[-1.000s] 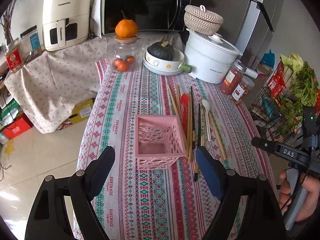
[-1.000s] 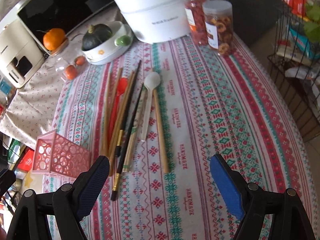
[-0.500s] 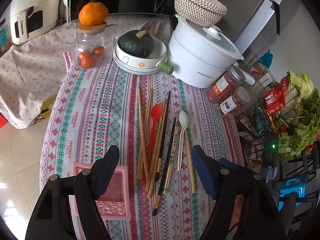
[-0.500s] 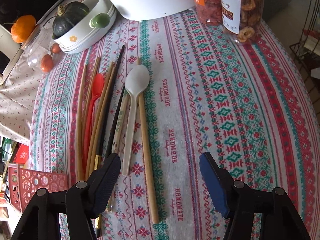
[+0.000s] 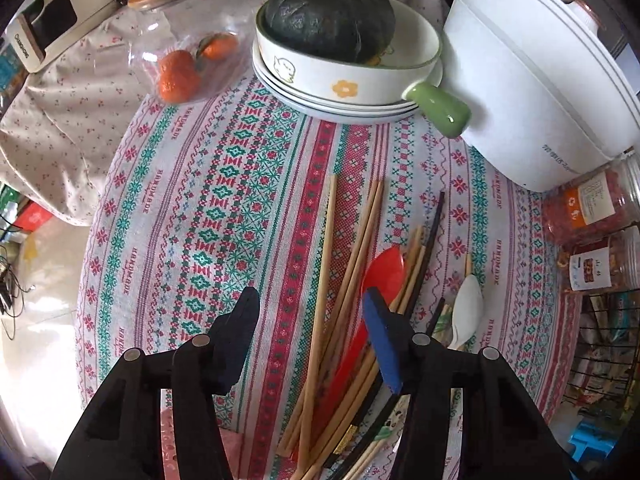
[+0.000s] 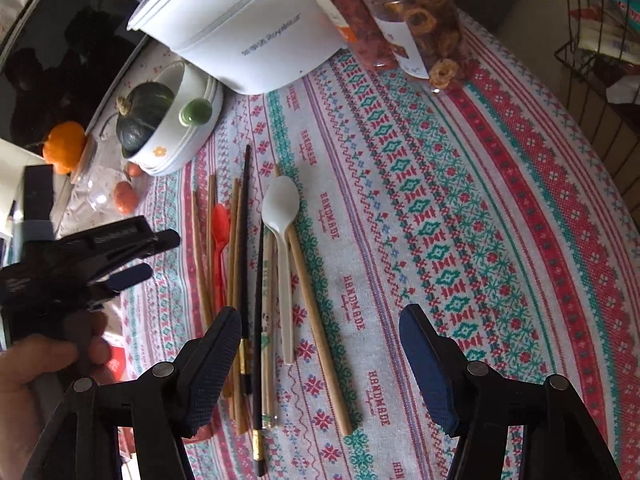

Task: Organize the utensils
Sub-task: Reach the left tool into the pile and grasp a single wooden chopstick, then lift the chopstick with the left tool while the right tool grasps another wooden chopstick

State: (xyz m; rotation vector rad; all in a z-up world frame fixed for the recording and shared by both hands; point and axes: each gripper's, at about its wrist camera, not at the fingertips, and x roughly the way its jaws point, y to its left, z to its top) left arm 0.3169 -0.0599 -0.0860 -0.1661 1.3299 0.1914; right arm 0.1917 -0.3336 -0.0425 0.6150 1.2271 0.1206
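Observation:
Several wooden chopsticks (image 5: 324, 280), black chopsticks (image 5: 428, 248), a red spoon (image 5: 380, 276) and a white spoon (image 5: 466, 312) lie side by side on the patterned tablecloth. My left gripper (image 5: 312, 320) is open, low over the leftmost wooden chopsticks. A corner of the pink basket (image 5: 232, 452) shows under it. In the right wrist view my right gripper (image 6: 320, 344) is open above the handle ends of the white spoon (image 6: 282, 216) and a wooden chopstick (image 6: 316, 320). The left gripper (image 6: 136, 256) shows there, at the left beside the red spoon (image 6: 220, 232).
A bowl with a dark squash (image 5: 332, 16), a glass jar of oranges (image 5: 180, 68), a white cooker pot (image 5: 540, 80) and two snack jars (image 6: 408, 12) stand at the table's far side. A wire rack (image 6: 600, 40) is off the right edge.
Both grippers have moved forward and lower toward the utensils. The pink basket has slid almost out of the left wrist view. The left gripper now shows in the right wrist view.

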